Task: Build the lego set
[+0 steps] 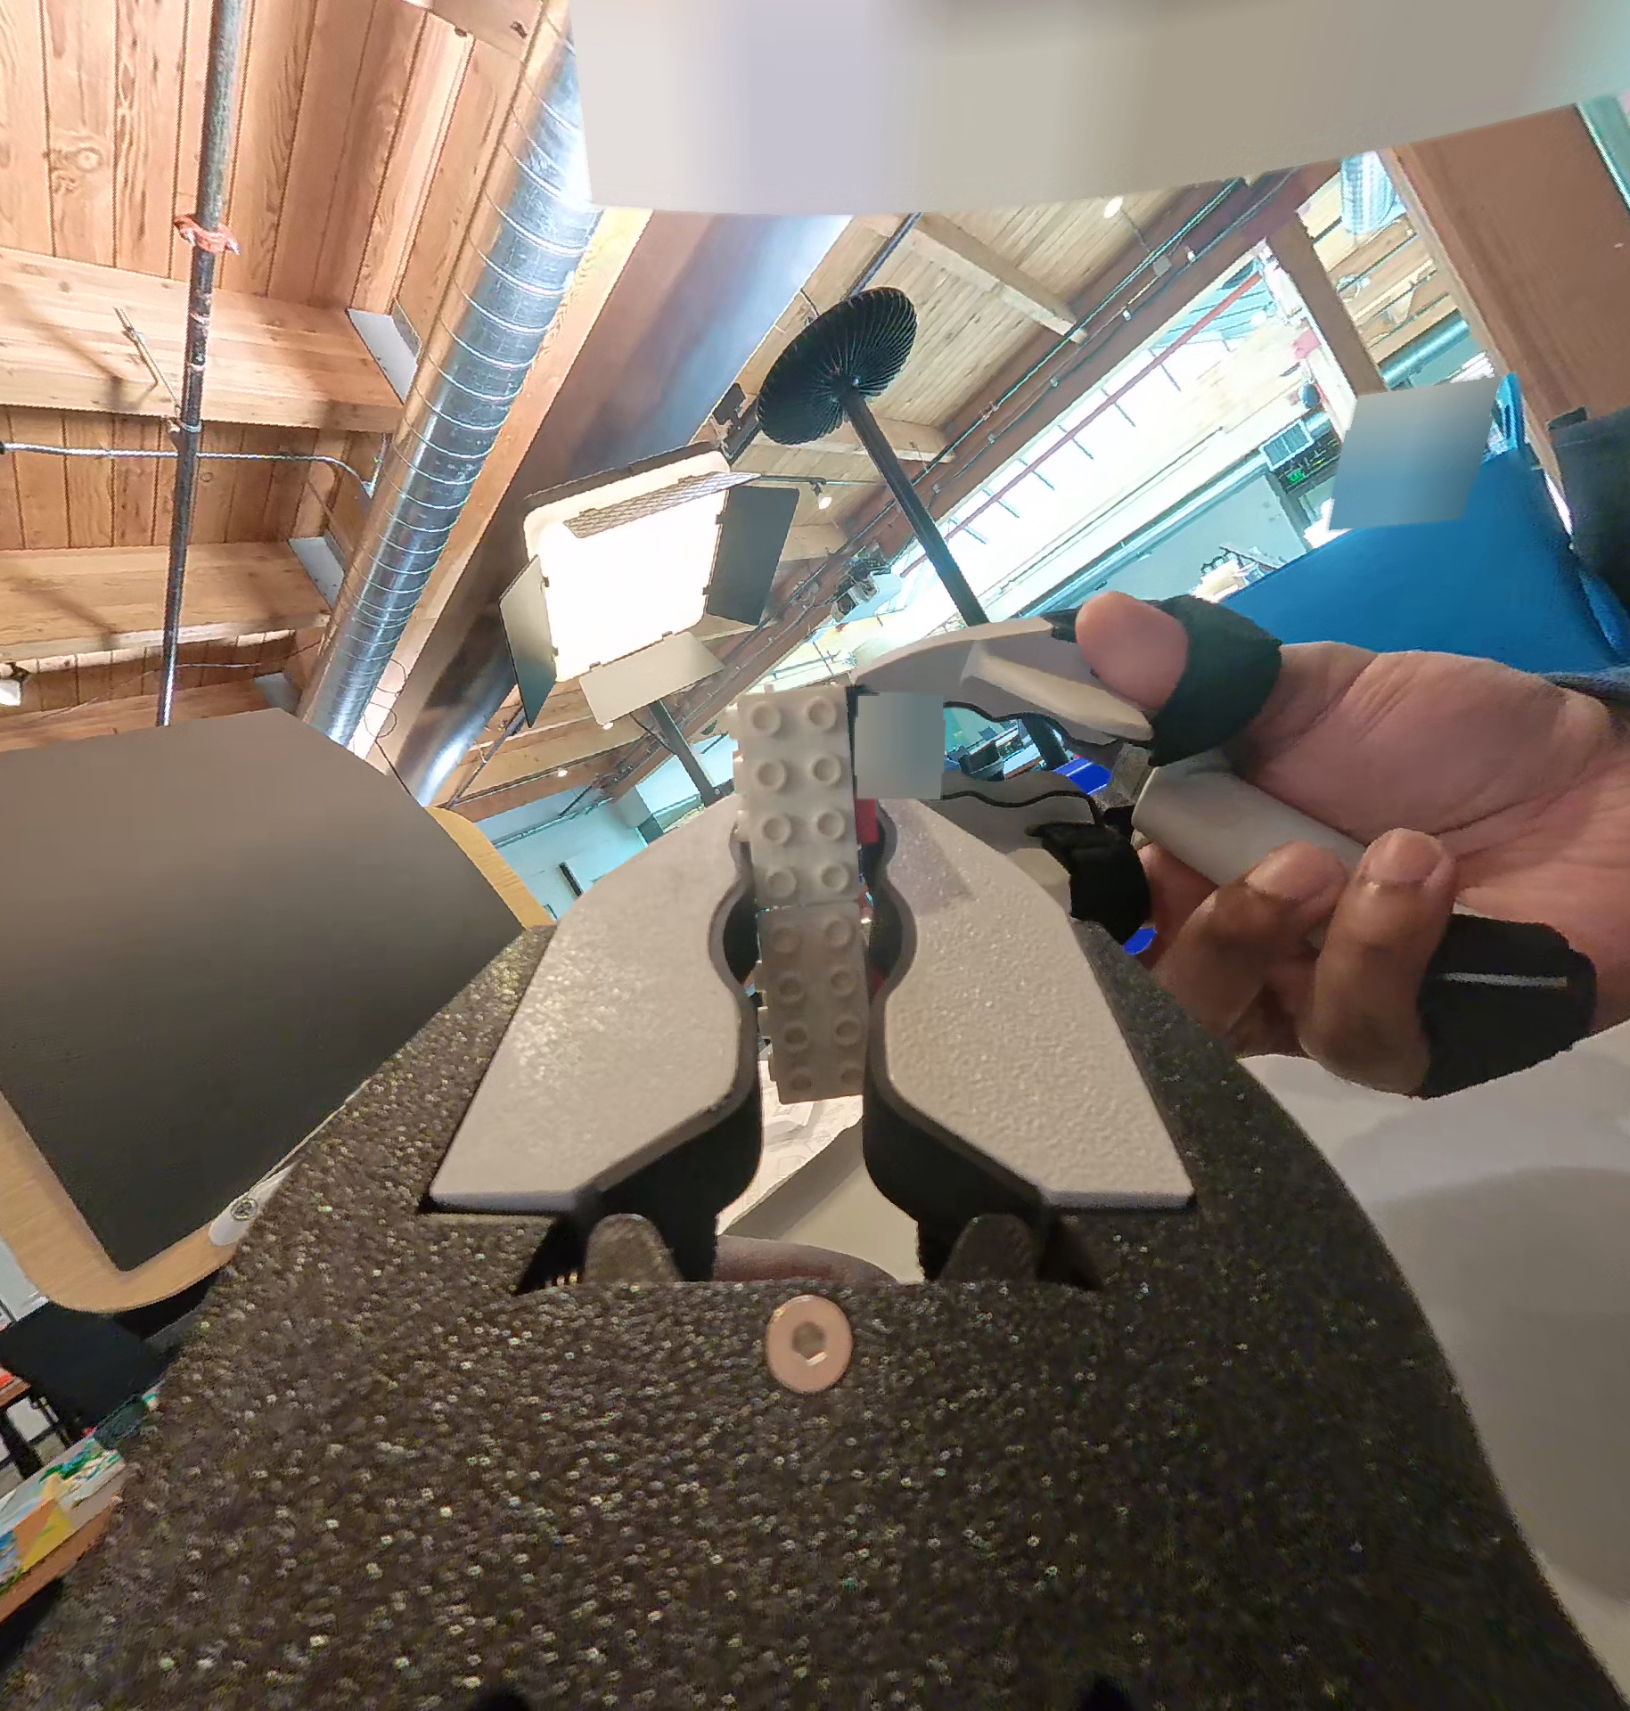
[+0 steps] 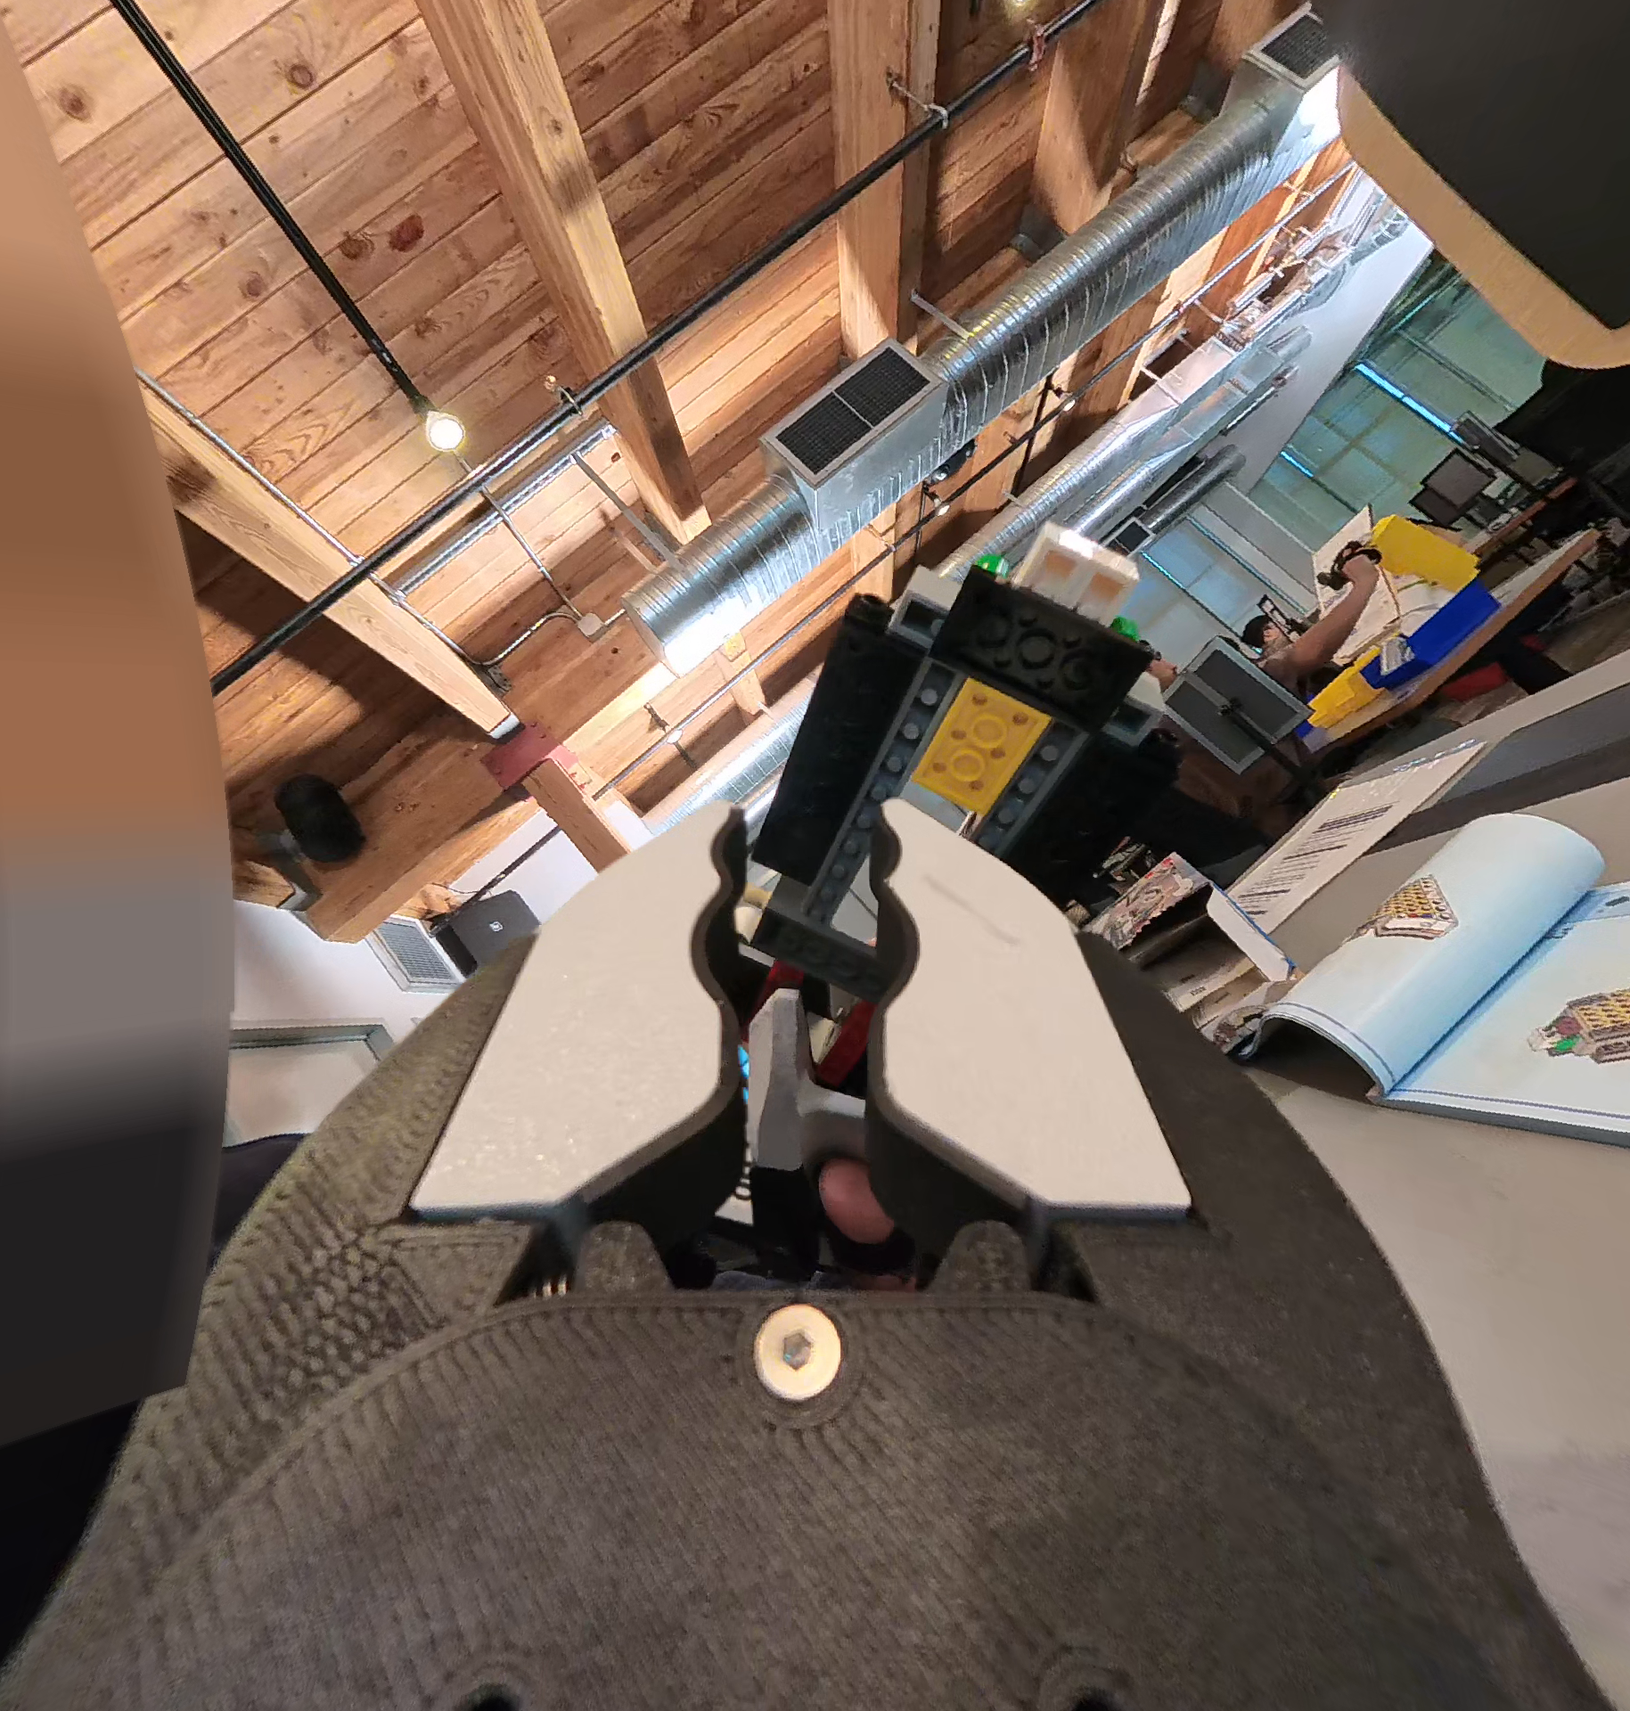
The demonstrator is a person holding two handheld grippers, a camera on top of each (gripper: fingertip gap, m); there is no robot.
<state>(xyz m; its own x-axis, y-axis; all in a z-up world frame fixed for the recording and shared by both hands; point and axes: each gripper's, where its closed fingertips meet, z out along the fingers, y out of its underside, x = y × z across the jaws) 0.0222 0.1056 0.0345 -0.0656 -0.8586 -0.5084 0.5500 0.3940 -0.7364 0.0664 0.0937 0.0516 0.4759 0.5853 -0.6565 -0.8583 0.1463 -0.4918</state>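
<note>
Between left tool [image 1: 809,889] pads: one brick model [image 1: 803,833]; right tool [image 1: 871,741] touching.

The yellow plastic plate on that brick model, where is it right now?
In the right wrist view the yellow plastic plate sits centre frame, framed by grey and black bricks of the model, just beyond the right tongs.

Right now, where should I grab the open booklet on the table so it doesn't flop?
Probably by the spine of the open booklet, coming from its near edge: the left page arches up loosely, so the fold is the firmest part, and the table is bare on that side.
</note>
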